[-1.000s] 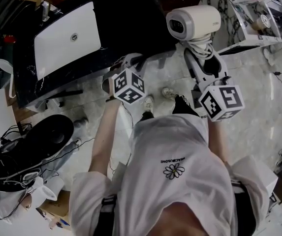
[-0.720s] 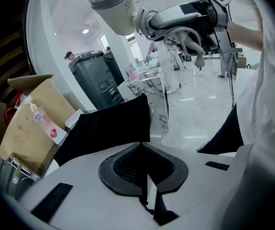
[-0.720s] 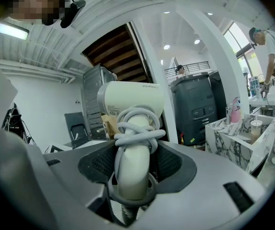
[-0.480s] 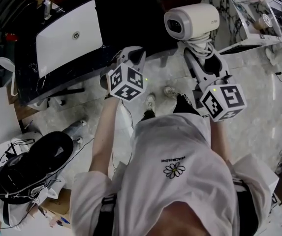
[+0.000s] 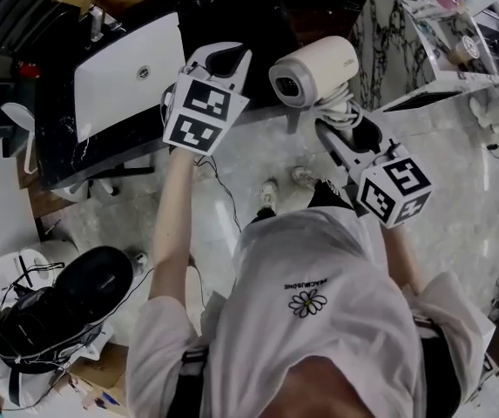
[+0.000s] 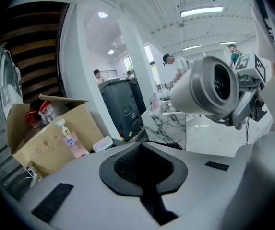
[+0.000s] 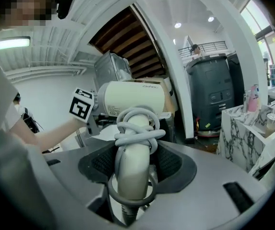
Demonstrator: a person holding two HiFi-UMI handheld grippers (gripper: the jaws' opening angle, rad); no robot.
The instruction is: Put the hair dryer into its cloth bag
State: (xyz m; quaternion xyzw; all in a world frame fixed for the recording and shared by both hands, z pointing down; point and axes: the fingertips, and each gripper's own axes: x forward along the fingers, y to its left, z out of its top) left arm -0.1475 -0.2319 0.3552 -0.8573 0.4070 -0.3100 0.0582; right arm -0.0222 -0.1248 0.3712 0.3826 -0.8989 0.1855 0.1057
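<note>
- Cream plastic hair dryer up in the air over the edge of the dark table, barrel level, open end turned toward the left gripper.
- Held by the handle alone, in the right gripper; touching neither table nor floor.
- From the right gripper view: right gripper with jaws closed only as far as the handle allows, a dark ribbed pad pressed on each side of it.
- Grey cord wound and knotted round the handle just above the pads, one loop hanging round the handle's foot below them.
- From the left gripper view: left gripper with jaws fully together, dark pads meeting along one seam, nothing between them.
- Same view: hair dryer ahead and to the right, near but clear of the closed tips.
- Head view: left gripper high over the table's near edge, beside the dryer's open end.
- Pale flat rectangle with a small round mark lying on the table, left of the left gripper and well apart from the dryer; cloth or not, cannot tell.
</note>
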